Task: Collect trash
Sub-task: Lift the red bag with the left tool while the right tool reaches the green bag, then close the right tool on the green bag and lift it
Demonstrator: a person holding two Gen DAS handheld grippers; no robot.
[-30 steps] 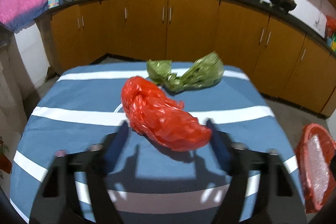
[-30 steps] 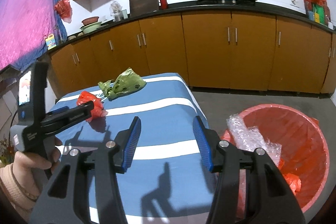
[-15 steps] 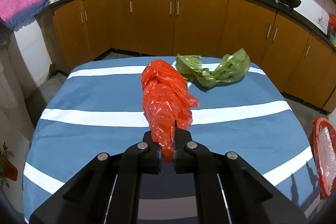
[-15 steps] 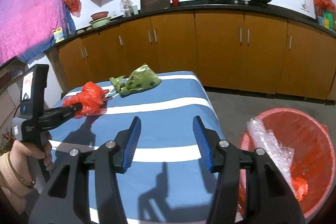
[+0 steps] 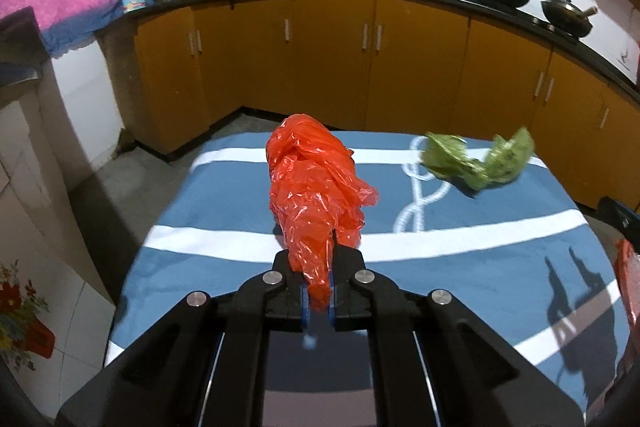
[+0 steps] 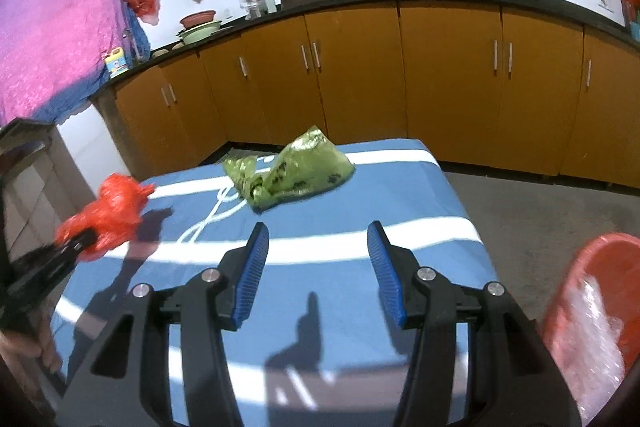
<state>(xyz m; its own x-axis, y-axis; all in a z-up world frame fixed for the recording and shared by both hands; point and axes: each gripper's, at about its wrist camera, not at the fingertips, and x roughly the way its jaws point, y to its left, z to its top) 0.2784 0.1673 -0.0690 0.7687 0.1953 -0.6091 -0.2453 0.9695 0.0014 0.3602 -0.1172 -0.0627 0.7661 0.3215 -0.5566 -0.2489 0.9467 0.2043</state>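
Note:
My left gripper is shut on a crumpled red plastic bag and holds it lifted above the blue striped tablecloth. The bag also shows at the left of the right wrist view, pinched in the left gripper. A crumpled green plastic bag lies at the table's far right; it sits ahead of my right gripper, which is open and empty above the cloth, short of the green bag. A red bin stands on the floor to the right.
The red bin holds clear bubble wrap. Orange cabinets with a dark counter run behind the table. A white cabinet stands on the left. Grey floor lies between table and cabinets.
My left gripper closed on the red bag and lifted it off the cloth, moving left. My right gripper swung left from the bin toward the green bag, staying open.

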